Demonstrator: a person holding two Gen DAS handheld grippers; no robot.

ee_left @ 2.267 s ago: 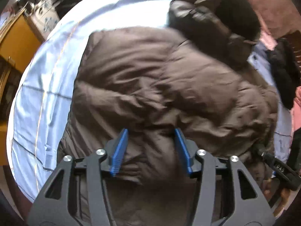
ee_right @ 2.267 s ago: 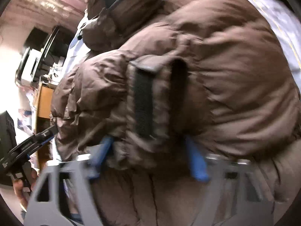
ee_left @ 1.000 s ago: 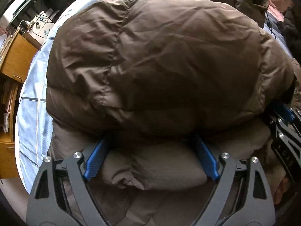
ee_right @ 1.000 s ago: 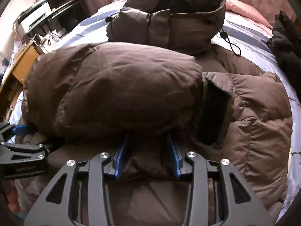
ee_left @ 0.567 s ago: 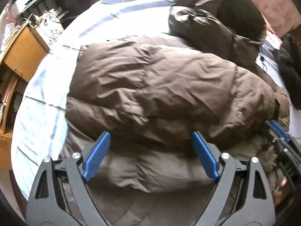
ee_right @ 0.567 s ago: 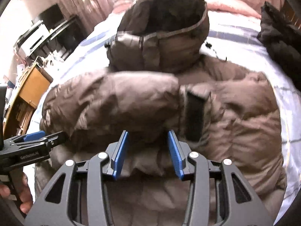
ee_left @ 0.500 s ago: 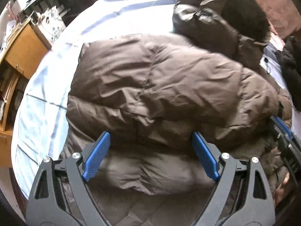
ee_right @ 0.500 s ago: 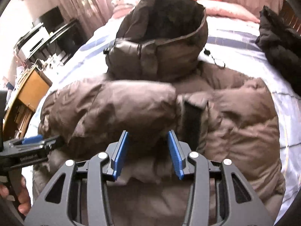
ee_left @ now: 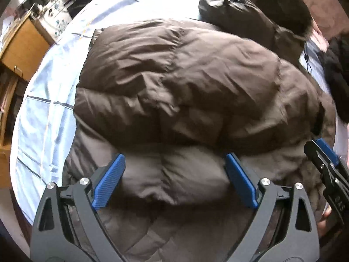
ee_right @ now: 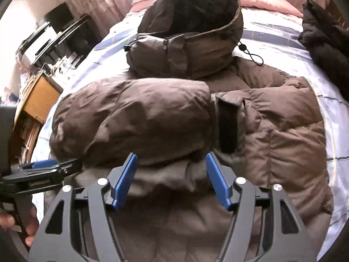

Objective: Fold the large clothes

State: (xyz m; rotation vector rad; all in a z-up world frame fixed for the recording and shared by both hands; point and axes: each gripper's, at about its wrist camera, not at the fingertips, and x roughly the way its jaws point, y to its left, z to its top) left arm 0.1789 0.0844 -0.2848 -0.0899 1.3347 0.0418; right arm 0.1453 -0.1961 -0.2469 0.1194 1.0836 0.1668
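Note:
A brown hooded puffer jacket (ee_left: 185, 83) lies on a bed, its hood (ee_right: 187, 35) towards the pillows. One sleeve (ee_right: 139, 118) is folded across the body, its black cuff strap (ee_right: 228, 126) near the middle. My left gripper (ee_left: 174, 174) is open and wide, just above the lower jacket folds, holding nothing. My right gripper (ee_right: 171, 174) is open over the jacket's lower middle, below the folded sleeve, holding nothing. Each gripper shows in the other's view: the right one (ee_left: 327, 163) at the right edge, the left one (ee_right: 43, 170) at the left edge.
The bed has a light blue striped sheet (ee_left: 43, 109). A dark garment (ee_right: 322, 37) lies at the far right of the bed. A wooden cabinet (ee_left: 21, 48) and a TV stand (ee_right: 54, 35) stand to the left. Pink pillows (ee_right: 261, 2) lie at the head.
The folded sleeve was laid across the jacket body and let go. Both grippers have drawn back from it, and the right jaws have opened wider.

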